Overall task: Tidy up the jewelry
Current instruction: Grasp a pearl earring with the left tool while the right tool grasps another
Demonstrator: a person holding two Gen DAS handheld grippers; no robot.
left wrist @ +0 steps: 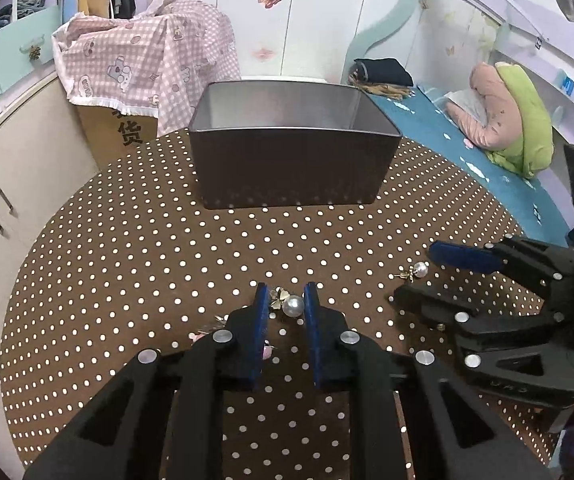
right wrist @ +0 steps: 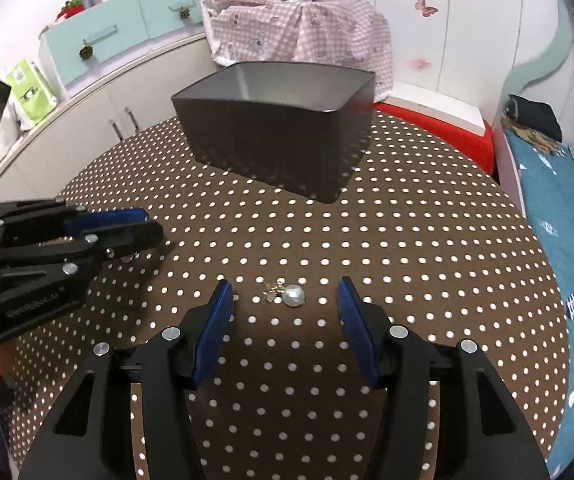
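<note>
A pearl earring with a gold charm (left wrist: 290,305) lies on the polka-dot table between the blue pads of my left gripper (left wrist: 285,294); the jaws stand narrowly apart around it, not clamped. A second pearl earring (right wrist: 292,295) lies ahead of my right gripper (right wrist: 285,288), whose jaws are wide open; it also shows in the left wrist view (left wrist: 418,270). My right gripper (left wrist: 411,274) shows from the side there, my left gripper (right wrist: 153,226) in the right wrist view. A dark open box (left wrist: 293,148) stands at the table's far side.
The round table has a brown cloth with white dots (left wrist: 147,248). A small pink item (left wrist: 266,353) lies under my left fingers. A checked pink cloth over a carton (left wrist: 147,64), white cabinets (left wrist: 15,184) and a bed (left wrist: 467,148) surround the table.
</note>
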